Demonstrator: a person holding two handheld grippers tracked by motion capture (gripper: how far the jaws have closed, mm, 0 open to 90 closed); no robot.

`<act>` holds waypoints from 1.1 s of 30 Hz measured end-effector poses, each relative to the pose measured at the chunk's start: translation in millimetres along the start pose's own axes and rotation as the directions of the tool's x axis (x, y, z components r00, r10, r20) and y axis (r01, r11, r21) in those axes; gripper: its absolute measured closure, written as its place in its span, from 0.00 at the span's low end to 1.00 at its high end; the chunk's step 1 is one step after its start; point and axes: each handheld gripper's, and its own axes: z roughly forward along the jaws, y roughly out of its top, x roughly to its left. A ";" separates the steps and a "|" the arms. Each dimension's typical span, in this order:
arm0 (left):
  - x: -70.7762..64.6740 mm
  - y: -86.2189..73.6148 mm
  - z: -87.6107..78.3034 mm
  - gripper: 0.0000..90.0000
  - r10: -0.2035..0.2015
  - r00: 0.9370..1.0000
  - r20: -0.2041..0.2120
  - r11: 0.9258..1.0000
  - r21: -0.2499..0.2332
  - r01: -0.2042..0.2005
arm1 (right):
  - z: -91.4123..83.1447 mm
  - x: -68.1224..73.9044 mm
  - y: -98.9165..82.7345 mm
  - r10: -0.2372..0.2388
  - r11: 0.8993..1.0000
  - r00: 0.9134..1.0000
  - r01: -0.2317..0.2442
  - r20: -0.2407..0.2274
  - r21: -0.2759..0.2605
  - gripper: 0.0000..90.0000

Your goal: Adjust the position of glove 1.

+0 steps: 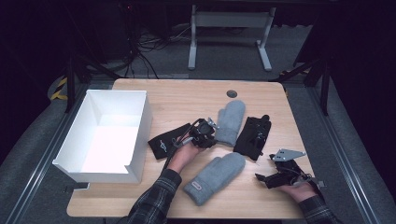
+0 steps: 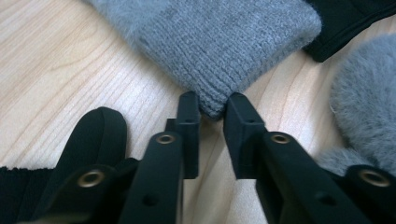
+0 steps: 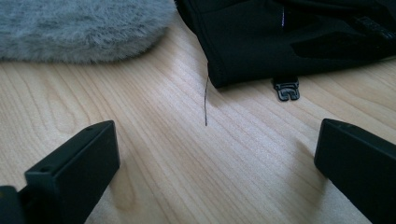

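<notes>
Left tongs (image 2: 213,106) pinching grey knitted mitten (image 2: 219,42) cuff corner, ribbed, fuzzy, right tongs (image 3: 217,154) agape.

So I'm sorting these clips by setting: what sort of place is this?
Probably a lab or recording workspace, not a home. A bare wooden table stands on grey carpet with dark curtains around, cables lie tangled on the floor behind it, and a metal desk frame stands beyond.

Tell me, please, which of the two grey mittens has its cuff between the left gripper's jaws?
The farther grey mitten, lying upright mid-table: the left gripper pinches its cuff corner. The nearer grey mitten, with the cuff label, lies untouched.
</notes>
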 end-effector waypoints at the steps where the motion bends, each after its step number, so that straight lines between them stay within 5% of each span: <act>1: 0.8 -0.3 -1.7 0.91 -0.002 1.000 0.005 1.000 -0.006 0.002 | 0.0 0.0 0.0 0.000 1.000 1.000 0.000 0.000 0.000 0.00; 10: 3.0 -13.5 -26.7 0.94 -0.042 0.999 0.024 0.999 -0.032 0.043 | 0.0 0.0 0.0 0.000 1.000 1.000 0.000 0.000 0.000 0.00; 19: -10.2 -41.6 -56.1 0.94 -0.034 0.999 0.034 0.999 -0.027 0.035 | 0.0 0.0 0.0 0.000 1.000 1.000 0.000 0.000 0.000 0.00; 29: -12.1 -67.9 -74.1 0.93 -0.077 0.997 0.003 0.997 -0.004 0.077 | 0.0 0.0 0.0 0.000 1.000 1.000 0.000 0.000 0.000 0.00; 33: -11.1 -70.8 -78.4 0.76 -0.104 0.993 -0.048 0.995 -0.020 0.103 | 0.0 0.0 0.0 0.000 1.000 1.000 0.000 0.000 0.000 0.00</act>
